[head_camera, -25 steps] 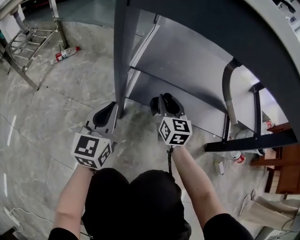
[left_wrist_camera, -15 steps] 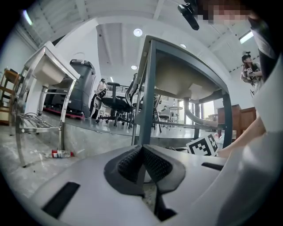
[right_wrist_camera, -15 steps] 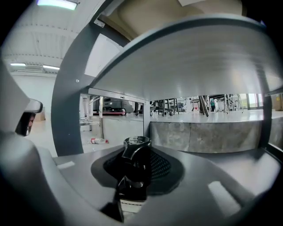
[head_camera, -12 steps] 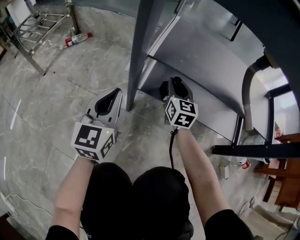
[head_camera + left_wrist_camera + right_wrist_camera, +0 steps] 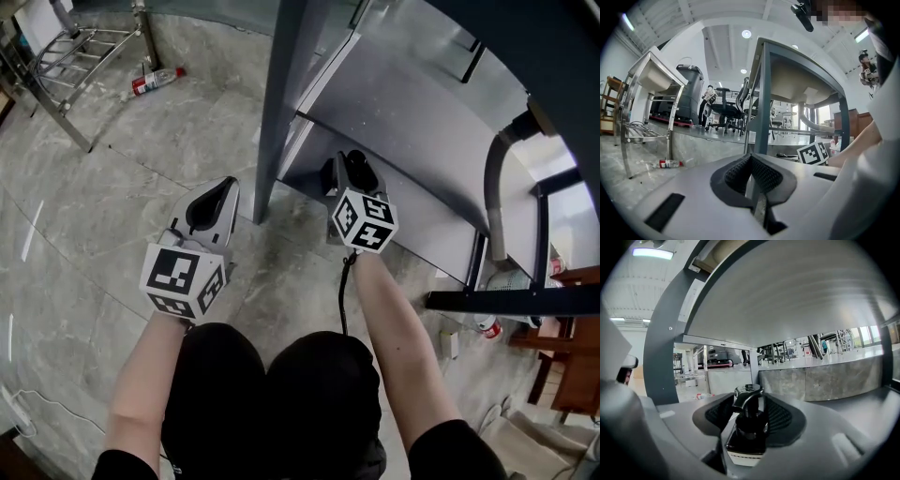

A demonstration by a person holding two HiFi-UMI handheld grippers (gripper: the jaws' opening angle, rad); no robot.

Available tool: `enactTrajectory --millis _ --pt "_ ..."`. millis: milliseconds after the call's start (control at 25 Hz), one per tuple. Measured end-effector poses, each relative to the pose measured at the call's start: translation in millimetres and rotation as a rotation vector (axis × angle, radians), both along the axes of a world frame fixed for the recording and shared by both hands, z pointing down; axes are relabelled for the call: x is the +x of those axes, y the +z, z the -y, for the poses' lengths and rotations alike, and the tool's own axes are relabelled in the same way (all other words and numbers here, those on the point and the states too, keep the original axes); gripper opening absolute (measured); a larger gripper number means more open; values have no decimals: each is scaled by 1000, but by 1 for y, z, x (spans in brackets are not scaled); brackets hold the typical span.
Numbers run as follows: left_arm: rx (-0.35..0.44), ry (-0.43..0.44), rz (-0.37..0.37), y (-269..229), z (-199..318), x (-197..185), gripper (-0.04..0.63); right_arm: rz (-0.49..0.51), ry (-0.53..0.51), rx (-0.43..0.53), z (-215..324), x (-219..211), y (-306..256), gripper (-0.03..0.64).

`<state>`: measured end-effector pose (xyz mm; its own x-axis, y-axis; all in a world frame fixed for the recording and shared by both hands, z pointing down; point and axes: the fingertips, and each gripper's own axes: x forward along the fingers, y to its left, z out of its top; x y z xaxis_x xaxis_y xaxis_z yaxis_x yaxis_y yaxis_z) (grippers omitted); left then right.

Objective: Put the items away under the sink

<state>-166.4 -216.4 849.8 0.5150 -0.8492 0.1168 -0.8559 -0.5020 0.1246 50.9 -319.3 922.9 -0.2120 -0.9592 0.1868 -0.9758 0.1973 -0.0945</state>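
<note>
A black pump bottle (image 5: 749, 423) with a white label stands upright between the jaws of my right gripper (image 5: 749, 398). Those jaws have just been opening, and a gap shows on each side of the bottle's neck. In the head view the right gripper (image 5: 354, 171) reaches to the edge of the grey lower shelf (image 5: 422, 131) under the sink, the bottle's dark top (image 5: 357, 159) just showing. My left gripper (image 5: 214, 199) hangs over the floor left of the grey leg (image 5: 281, 103). Its pads (image 5: 759, 174) meet at the tip, with nothing between them.
A curved drain pipe (image 5: 495, 187) drops at the right, above a dark crossbar (image 5: 511, 300). A red-labelled bottle (image 5: 156, 80) lies on the stone floor by a metal rack (image 5: 70, 56). Small items (image 5: 483, 324) sit on the floor at the right.
My right gripper has moved forward to the shelf edge with the bottle. The left gripper has crept forward beside the leg.
</note>
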Motion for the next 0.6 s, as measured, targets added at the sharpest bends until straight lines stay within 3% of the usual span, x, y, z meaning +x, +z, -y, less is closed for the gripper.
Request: enactTrajectory --millis 80,200,600 --pt "0 6 1 1 0 1 9 -35 -32 -7 -2 -3 0 233" --pt "5 6 -5 0 -1 1 9 -82 -54 -13 -9 -5 0 279" --pt "43 -18 -6 -36 -3 -9 9 -129 -13 -40 -43 3 -7 285"
